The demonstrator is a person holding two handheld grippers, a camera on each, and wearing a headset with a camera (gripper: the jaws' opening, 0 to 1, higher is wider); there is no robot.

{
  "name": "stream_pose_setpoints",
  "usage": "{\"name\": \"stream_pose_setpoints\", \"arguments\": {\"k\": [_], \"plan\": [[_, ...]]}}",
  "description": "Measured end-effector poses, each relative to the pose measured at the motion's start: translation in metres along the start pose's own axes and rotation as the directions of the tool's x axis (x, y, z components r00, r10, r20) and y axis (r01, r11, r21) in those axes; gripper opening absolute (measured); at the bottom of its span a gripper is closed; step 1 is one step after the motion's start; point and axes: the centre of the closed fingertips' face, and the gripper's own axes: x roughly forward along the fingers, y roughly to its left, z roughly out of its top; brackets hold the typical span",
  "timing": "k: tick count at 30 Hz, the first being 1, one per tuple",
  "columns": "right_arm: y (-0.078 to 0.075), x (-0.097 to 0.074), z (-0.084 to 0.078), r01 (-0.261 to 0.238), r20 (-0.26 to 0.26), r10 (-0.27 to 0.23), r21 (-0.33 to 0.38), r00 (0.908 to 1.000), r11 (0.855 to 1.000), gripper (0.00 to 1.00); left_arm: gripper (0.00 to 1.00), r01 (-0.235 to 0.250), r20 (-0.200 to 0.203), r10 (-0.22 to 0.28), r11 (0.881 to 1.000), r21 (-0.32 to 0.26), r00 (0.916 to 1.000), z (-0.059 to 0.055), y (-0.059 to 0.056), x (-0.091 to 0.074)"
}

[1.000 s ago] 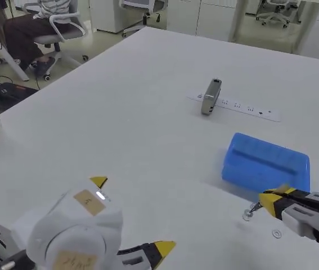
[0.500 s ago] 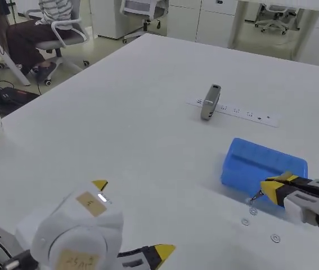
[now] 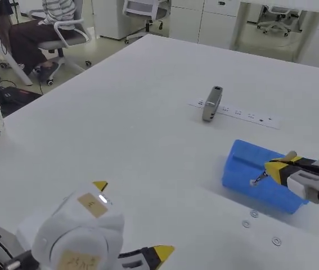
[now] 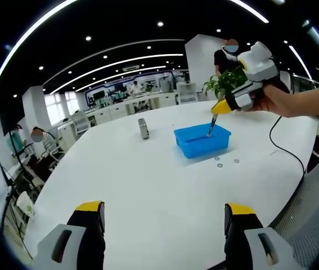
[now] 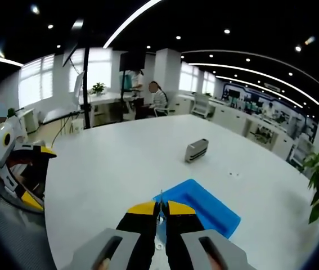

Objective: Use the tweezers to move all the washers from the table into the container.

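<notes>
- The left gripper (image 3: pixel 131 218) sits low at 7 o'clock in the head view, with its jaws spread wide and nothing between them.
- In the left gripper view the two yellow-tipped jaws rise at 7 and 5 o'clock, with a broad gap between them.
- The right gripper (image 3: pixel 275 167) is at 4 o'clock in the head view, nose pointing toward 9 o'clock, jaws pinched tight on the tweezers (image 3: pixel 259 178).
- In the left gripper view, a bare hand (image 4: pixel 277 101) and forearm hold the right gripper at 1 o'clock, nose angled downward.
</notes>
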Motion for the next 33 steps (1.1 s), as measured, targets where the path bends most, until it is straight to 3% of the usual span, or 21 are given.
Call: {"name": "stream_pose_setpoints", "arguments": {"k": [14, 24, 33], "plan": [[-0.024, 0.028, -0.003, 0.039, -0.01, -0.039, 0.008, 0.9992, 0.999, 0.01, 0.89, 0.001, -0.013, -0.001, 1.0, 0.006, 0.9999, -0.002, -0.001, 0.001], [-0.039, 0.052, -0.018, 0.065, -0.04, -0.064, 0.041, 0.9972, 0.997, 0.01, 0.89, 0.006, -0.023, -0.005, 1.0, 0.006, 0.9997, -0.003, -0.001, 0.002], [-0.042, 0.066, -0.029, 0.066, -0.064, -0.063, 0.057, 0.996, 0.996, 0.01, 0.89, 0.01, -0.035, -0.01, 1.0, -0.001, 0.9993, -0.006, -0.001, 0.003]]}}
